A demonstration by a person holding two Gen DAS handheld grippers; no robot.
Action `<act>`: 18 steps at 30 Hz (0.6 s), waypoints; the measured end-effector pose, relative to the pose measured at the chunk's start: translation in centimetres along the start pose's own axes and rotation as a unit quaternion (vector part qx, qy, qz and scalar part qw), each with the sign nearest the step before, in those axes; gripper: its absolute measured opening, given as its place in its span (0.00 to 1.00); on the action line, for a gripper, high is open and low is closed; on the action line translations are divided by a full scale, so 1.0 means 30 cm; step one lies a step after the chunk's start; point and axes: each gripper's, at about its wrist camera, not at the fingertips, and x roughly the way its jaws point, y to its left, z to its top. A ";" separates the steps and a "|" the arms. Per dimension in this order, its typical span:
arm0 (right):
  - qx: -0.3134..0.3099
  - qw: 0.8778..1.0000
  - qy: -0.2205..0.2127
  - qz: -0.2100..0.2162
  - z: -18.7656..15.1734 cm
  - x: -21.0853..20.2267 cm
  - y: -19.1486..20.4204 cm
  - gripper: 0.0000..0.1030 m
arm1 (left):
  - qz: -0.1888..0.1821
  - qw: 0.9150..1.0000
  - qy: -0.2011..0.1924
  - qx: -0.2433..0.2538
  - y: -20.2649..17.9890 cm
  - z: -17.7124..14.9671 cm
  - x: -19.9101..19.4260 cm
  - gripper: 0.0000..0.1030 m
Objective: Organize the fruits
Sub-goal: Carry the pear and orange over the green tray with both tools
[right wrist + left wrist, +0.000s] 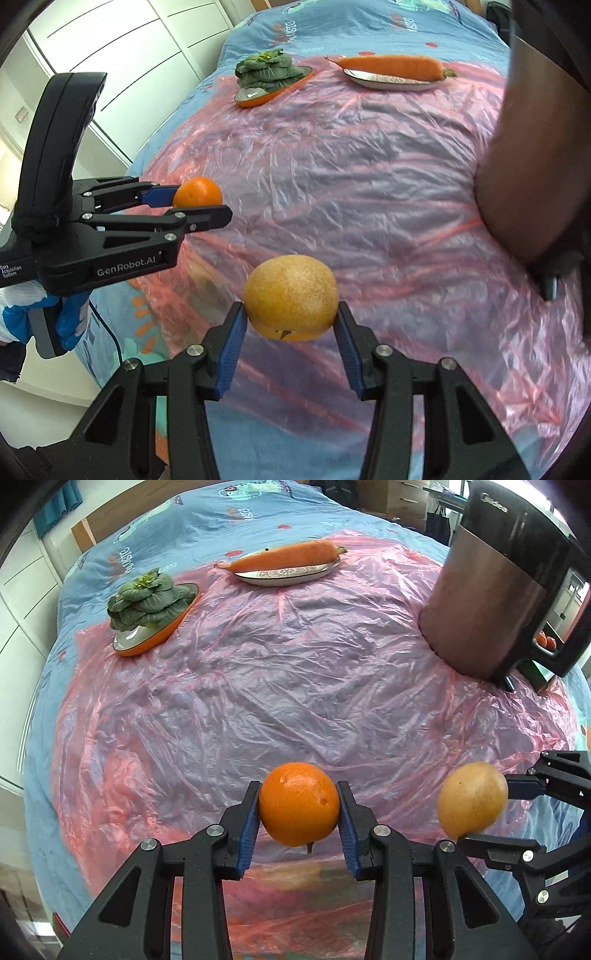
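My left gripper [298,805] is shut on an orange [299,803] and holds it in the air above the pink plastic sheet. In the right wrist view the same left gripper [201,205] shows at the left with the orange [197,192] between its fingers. My right gripper [291,317] is shut on a yellow-brown pear [291,295], also lifted off the sheet. In the left wrist view the pear [472,799] and the right gripper [487,812] hang just right of the orange.
A carrot [286,555] lies on a white plate [288,576] at the far side. A leafy green vegetable [146,600] sits on an orange dish [155,642] at the far left. A dark steel kettle [495,590] stands at the right. A gloved hand [66,317] holds the left gripper.
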 end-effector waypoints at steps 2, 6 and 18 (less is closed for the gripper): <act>0.019 1.000 0.005 0.000 -0.052 -0.031 -0.032 0.81 | -0.009 1.000 0.001 0.008 -0.050 0.006 -0.014 0.33; 0.056 0.998 0.008 -0.008 -0.134 -0.102 -0.106 0.81 | -0.022 0.999 0.000 0.041 -0.168 0.013 -0.042 0.33; 0.149 0.986 -0.021 -0.066 -0.290 -0.377 -0.411 0.81 | -0.105 0.987 0.020 0.120 -0.572 0.038 -0.069 0.33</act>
